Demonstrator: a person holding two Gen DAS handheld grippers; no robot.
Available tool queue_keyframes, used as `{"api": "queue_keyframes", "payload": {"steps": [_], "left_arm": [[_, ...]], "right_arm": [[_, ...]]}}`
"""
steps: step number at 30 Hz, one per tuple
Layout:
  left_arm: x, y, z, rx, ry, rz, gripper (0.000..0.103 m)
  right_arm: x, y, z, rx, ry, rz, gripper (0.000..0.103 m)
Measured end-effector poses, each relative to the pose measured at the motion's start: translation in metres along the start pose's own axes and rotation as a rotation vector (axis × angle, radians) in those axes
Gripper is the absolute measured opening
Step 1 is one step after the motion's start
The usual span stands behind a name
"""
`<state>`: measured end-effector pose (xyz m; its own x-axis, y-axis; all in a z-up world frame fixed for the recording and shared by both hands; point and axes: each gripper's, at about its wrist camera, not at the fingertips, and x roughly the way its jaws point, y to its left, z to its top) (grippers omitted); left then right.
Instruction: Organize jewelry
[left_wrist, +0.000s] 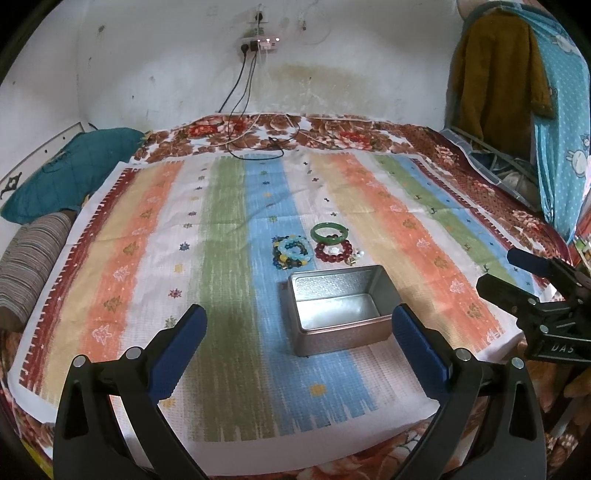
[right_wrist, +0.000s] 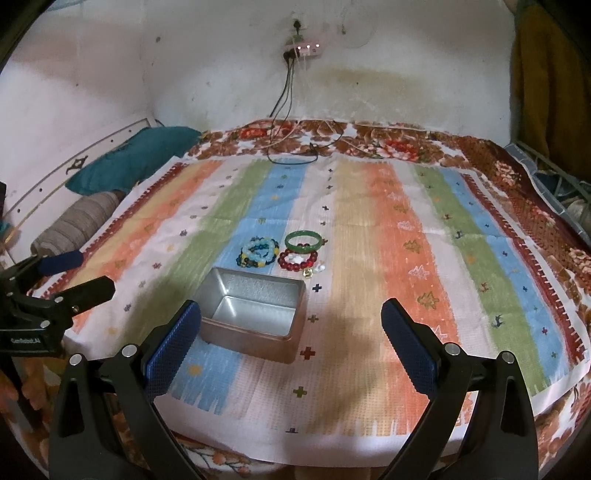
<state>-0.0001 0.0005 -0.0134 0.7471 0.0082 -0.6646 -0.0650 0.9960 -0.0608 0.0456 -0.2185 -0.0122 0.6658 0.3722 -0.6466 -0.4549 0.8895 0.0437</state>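
An empty silver tin box (left_wrist: 338, 308) (right_wrist: 255, 314) stands on the striped cloth. Just beyond it lie a green bangle (left_wrist: 328, 232) (right_wrist: 303, 240), a red bead bracelet (left_wrist: 334, 252) (right_wrist: 298, 259) with a small charm, and a pile of blue and yellow bead bracelets (left_wrist: 291, 252) (right_wrist: 258, 252). My left gripper (left_wrist: 297, 315) is open, hovering at the near side of the box with nothing between its fingers. My right gripper (right_wrist: 290, 310) is open too, held above the cloth with the box by its left finger. Each gripper shows at the edge of the other's view.
The striped cloth (left_wrist: 221, 240) (right_wrist: 388, 240) covers a floral bedspread. A teal pillow (left_wrist: 70, 170) and a striped bolster (left_wrist: 26, 266) lie at the left. Charger cables (left_wrist: 258, 144) trail from a wall socket. Clothes (left_wrist: 498, 74) hang at the right.
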Motion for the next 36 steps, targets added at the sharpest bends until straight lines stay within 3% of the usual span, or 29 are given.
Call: {"api": "queue_keyframes", "payload": {"steps": [6, 24, 36], "left_arm": [[0.001, -0.004, -0.003, 0.016, 0.006, 0.013, 0.098], [0.046, 0.012, 0.043, -0.025, 0.109, 0.041, 0.097], [0.071, 0.017, 0.070, -0.012, 0.121, 0.078, 0.097]], "right_arm": [[0.008, -0.001, 0.003, 0.009, 0.025, 0.004, 0.099], [0.046, -0.011, 0.031, 0.036, 0.075, -0.016, 0.099], [0.065, -0.009, 0.048, 0.012, 0.089, -0.028, 0.099]]}}
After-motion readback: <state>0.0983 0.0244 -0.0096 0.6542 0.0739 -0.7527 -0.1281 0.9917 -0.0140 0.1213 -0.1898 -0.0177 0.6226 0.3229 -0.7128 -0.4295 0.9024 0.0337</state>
